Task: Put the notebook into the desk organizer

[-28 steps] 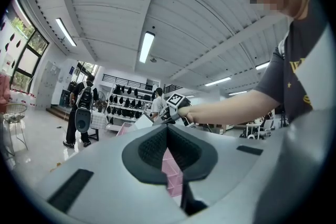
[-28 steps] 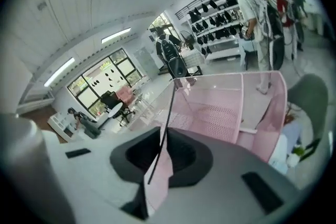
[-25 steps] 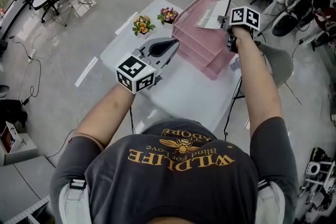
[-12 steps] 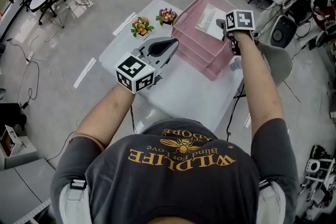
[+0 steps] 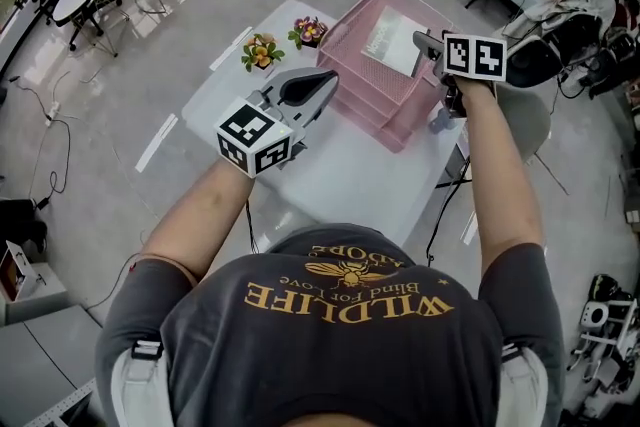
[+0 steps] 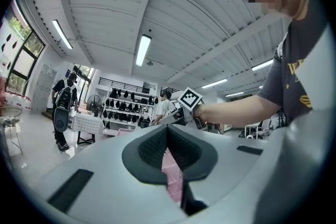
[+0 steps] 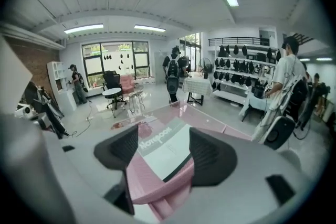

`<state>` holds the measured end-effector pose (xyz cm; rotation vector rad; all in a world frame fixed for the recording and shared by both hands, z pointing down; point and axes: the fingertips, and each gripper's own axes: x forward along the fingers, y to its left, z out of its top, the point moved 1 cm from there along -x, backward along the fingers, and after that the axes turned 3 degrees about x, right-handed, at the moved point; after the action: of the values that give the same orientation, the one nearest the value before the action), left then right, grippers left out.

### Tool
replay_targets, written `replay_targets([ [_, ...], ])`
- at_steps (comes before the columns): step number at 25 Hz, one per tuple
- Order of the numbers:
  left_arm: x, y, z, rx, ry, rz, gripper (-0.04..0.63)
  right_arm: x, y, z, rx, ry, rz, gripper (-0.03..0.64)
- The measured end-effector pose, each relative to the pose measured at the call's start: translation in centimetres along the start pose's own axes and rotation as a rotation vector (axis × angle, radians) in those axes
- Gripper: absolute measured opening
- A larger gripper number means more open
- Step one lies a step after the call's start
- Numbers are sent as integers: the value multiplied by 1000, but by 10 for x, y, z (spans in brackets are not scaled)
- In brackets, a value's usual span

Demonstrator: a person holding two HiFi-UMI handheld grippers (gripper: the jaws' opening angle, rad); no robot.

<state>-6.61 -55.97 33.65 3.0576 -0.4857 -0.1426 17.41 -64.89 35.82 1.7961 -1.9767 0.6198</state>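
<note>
As right claw (image 7: 165, 155) opens, notebook (image 5: 390, 51) lies loose between its jaws.

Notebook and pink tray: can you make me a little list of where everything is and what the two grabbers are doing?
notebook: lying flat in the top tray
organizer: pink mesh, stacked trays, standing on the table
right gripper: at the organizer's edge, jaws opening, pads not touching the notebook in front of them
left gripper: over the table, jaws together, nothing in them
flower pots: two small ones on the table beside the organizer
task: notebook looks to be in place
</note>
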Motion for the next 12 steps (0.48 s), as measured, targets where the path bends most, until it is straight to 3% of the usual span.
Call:
replay_targets([
  [6,16,-34,16,23,-12,-8,-2,-76,10,15,-12,-195,177,296],
  [12,36,-85,22,42,-7,51,0,-163,-16,-11,-45,-355,302,188],
])
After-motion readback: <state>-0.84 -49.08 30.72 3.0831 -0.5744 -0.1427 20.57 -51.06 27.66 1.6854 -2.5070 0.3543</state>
